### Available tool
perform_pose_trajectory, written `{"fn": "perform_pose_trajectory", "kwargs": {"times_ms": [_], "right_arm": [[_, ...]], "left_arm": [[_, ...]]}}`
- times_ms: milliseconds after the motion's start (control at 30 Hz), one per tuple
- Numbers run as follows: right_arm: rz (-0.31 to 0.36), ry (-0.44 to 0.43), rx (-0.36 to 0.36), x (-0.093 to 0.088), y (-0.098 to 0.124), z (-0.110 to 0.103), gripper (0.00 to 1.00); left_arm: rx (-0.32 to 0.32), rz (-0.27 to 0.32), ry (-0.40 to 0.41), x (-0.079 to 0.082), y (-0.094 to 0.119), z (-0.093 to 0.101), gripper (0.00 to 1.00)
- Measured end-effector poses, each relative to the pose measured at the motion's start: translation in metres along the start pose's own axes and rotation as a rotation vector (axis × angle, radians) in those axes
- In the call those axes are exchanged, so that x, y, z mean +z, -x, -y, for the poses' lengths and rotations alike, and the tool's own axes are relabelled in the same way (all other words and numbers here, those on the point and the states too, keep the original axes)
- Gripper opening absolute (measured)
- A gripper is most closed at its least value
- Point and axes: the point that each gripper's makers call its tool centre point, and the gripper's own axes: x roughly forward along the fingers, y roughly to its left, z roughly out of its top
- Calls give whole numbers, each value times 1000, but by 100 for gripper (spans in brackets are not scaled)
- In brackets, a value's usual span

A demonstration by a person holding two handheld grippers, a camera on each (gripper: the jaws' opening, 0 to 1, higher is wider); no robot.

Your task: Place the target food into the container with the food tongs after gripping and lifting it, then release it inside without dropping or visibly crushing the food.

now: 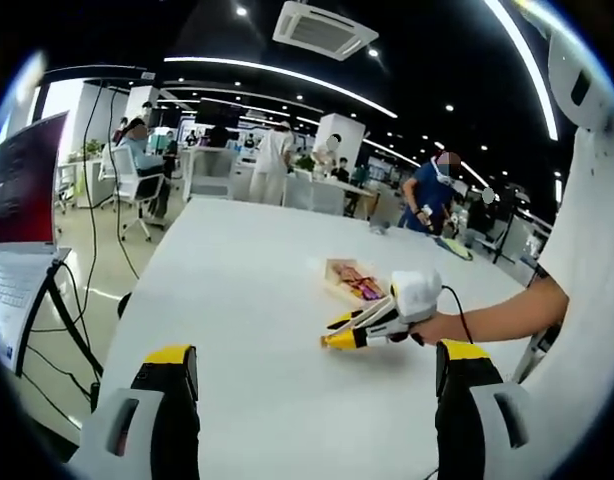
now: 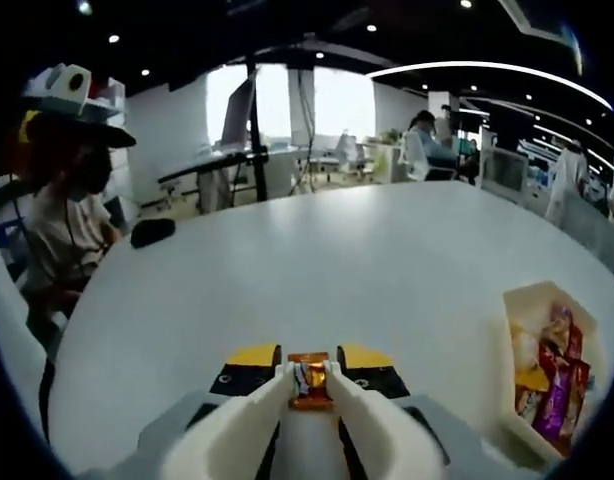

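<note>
a small orange-wrapped snack (image 2: 309, 380) sits clamped between the jaws of the right tool (image 2: 309, 385), low over the white surface (image 2: 367, 270). a shallow tray (image 2: 517, 300) of other wrapped snacks lies to its right, apart from it. in the left gripper view, the left tool (image 1: 312, 385) has its jaws spread wide with nothing between, and a hand (image 1: 442, 328) holds the right tool near the tray (image 1: 332, 272)

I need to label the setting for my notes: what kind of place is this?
Most likely a large open-plan office. Long strip lights run across a dark ceiling, desks with office chairs stand behind, and people work around the big white table.
</note>
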Motion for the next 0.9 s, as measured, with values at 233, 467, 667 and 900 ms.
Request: {"fn": "perform_pose_trajectory", "kwargs": {"times_ms": [233,467,667,900], "right_arm": [[-21,-54,-21,2,0,0,20],[22,-69,-42,21,14,3,21],[46,-79,-76,30,30,7,21],[88,-79,-119,44,59,4,21]], "left_arm": [[-7,5,-14,4,0,5,99],[-12,9,-37,7,5,13,99],[-25,1,-63,4,11,23,99],[-41,14,-68,2,13,34,99]]}}
